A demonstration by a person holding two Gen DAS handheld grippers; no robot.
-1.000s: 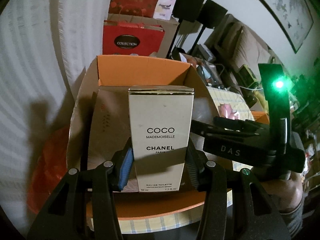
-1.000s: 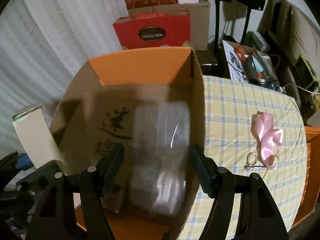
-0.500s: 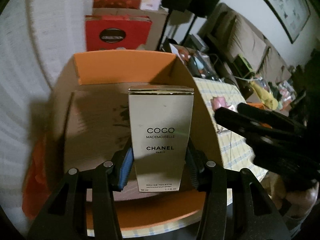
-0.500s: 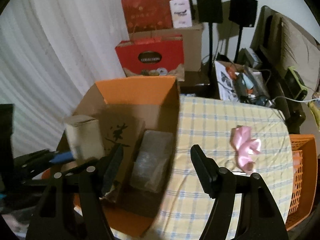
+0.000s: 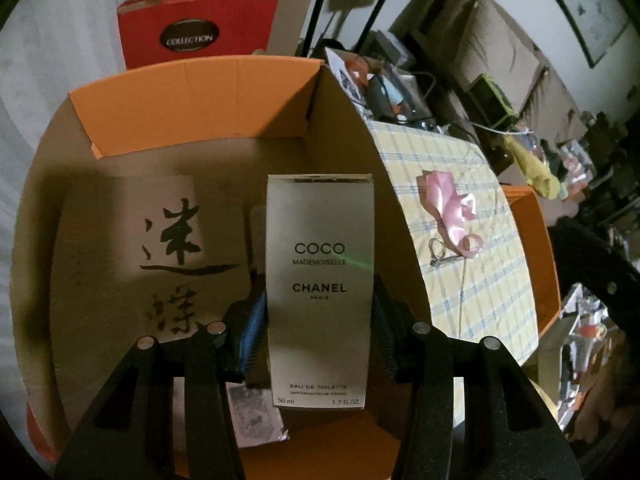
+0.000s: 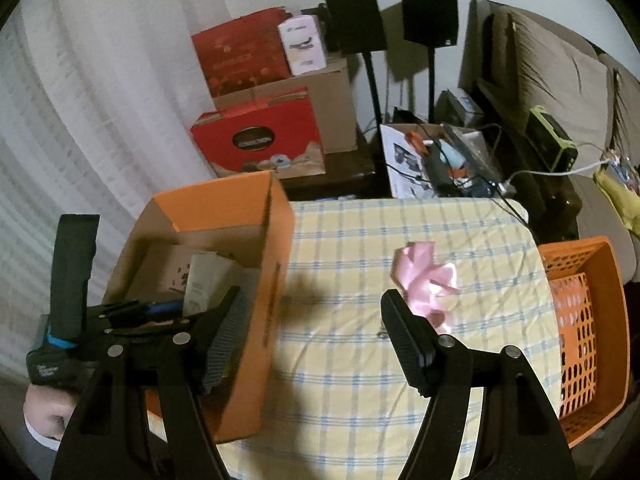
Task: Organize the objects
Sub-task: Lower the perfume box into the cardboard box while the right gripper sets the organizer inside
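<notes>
My left gripper (image 5: 318, 316) is shut on an upright cream perfume box (image 5: 320, 280) printed COCO MADEMOISELLE CHANEL, and holds it inside the open orange cardboard box (image 5: 192, 100). On that box's floor lie a brown card with black brush characters (image 5: 176, 248) and a clear wrapped packet (image 5: 256, 420). In the right wrist view the perfume box (image 6: 208, 280) and the left gripper (image 6: 132, 312) show inside the orange box (image 6: 276, 280). My right gripper (image 6: 316, 344) stands open and empty above the checked tablecloth (image 6: 360, 380). A pink ribbon bow (image 6: 428, 280) with a metal key ring (image 5: 436, 250) lies just beyond its right finger.
An orange plastic basket (image 6: 588, 320) sits at the table's right edge. Behind the table stand red gift boxes (image 6: 256, 140), a brown carton (image 6: 320, 96), two black speakers on stands (image 6: 428, 16) and a cluttered side table (image 6: 440, 156). White curtains hang at the left. A person's hand (image 6: 44, 416) holds the left gripper.
My left gripper has carried the perfume box forward and lower into the orange box. My right gripper has drawn up and to the right, from inside the box to over the tablecloth.
</notes>
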